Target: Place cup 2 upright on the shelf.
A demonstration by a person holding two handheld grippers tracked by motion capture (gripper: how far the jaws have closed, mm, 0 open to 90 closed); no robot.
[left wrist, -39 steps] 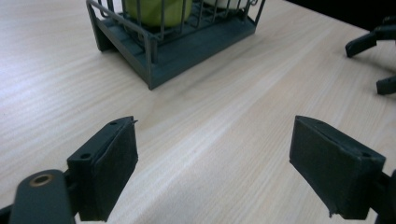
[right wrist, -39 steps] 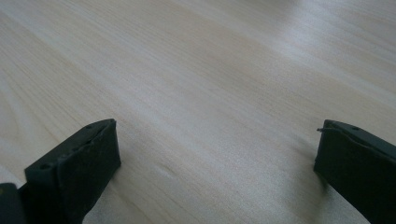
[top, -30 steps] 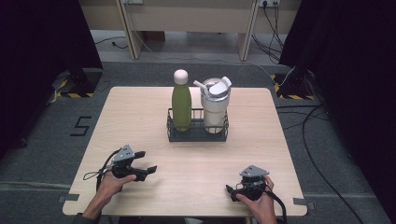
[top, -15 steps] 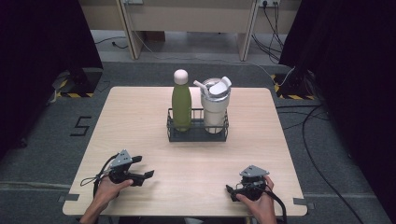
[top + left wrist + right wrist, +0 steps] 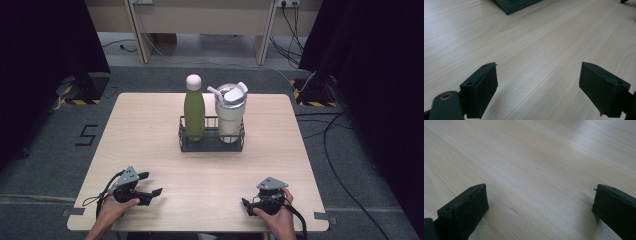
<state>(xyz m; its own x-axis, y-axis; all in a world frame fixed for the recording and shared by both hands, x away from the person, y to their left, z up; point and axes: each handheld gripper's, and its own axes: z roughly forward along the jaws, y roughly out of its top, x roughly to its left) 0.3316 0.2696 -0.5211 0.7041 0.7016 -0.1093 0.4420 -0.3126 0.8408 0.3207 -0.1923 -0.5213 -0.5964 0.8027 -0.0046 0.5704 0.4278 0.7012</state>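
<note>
A dark wire basket (image 5: 211,142) stands at the middle of the wooden table (image 5: 150,125). It holds a green bottle (image 5: 194,112) with a white cap on the left and a white lidded tumbler (image 5: 230,114) on the right. My left gripper (image 5: 151,183) lies low over the near left of the table, held by a hand, pointing right. Its jaws are open over bare wood (image 5: 537,67). My right gripper (image 5: 248,199) rests at the near right in the other hand, open too, with wood alone between its jaws (image 5: 539,188).
The basket's near corner (image 5: 516,5) shows at the top of the left gripper view. Bare tabletop lies between the grippers and the basket. Cables trail from both grippers toward the near edge. Around the table are grey floor and dark curtains.
The left hand has drawn its gripper a little toward the table's near edge. The right gripper has stayed where it was.
</note>
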